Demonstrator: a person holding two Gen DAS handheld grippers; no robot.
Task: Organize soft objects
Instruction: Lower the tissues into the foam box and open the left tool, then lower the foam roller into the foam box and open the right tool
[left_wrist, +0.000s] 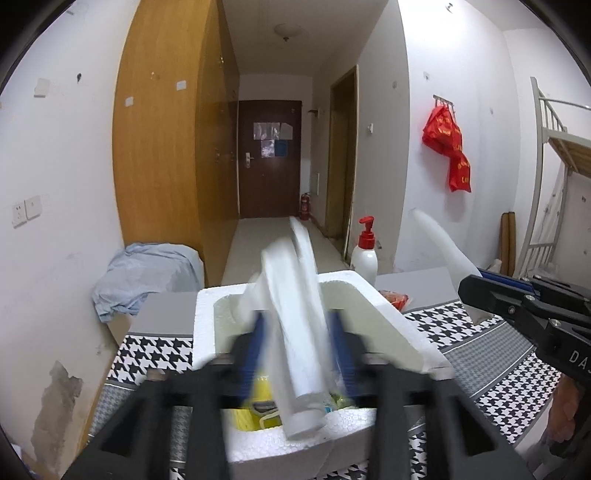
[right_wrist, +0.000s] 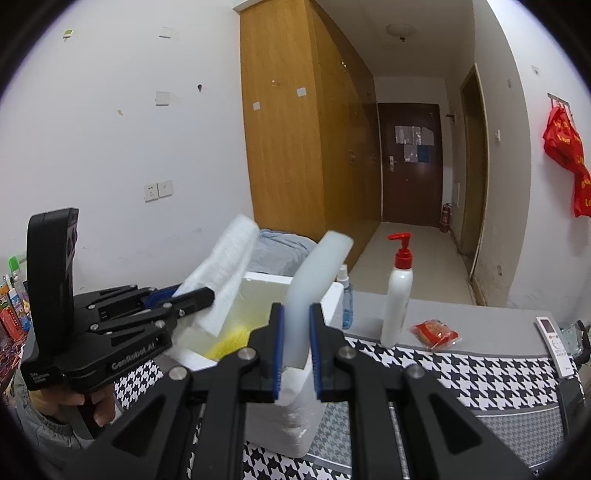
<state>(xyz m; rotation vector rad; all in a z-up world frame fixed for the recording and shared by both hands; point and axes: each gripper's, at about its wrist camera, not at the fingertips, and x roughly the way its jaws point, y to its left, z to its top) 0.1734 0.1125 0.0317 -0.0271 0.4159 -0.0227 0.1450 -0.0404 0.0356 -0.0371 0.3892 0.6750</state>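
While the left claw (left_wrist: 295, 354) stands spread with a white foam sheet (left_wrist: 295, 306) loose between its pads, the sheet leans over the styrofoam box (left_wrist: 388, 306) just ahead. It could tip outside. Beside it, the right claw (right_wrist: 297, 343) pinches a pale foam strip (right_wrist: 314, 280); farther off, a pump bottle (right_wrist: 397, 302) might get knocked.

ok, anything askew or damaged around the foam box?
The folded white foam sheet between the left gripper's open jaws leans tilted over the white polystyrene box's near rim, half out. On the left wall, low down, a plaster patch has peeled off.
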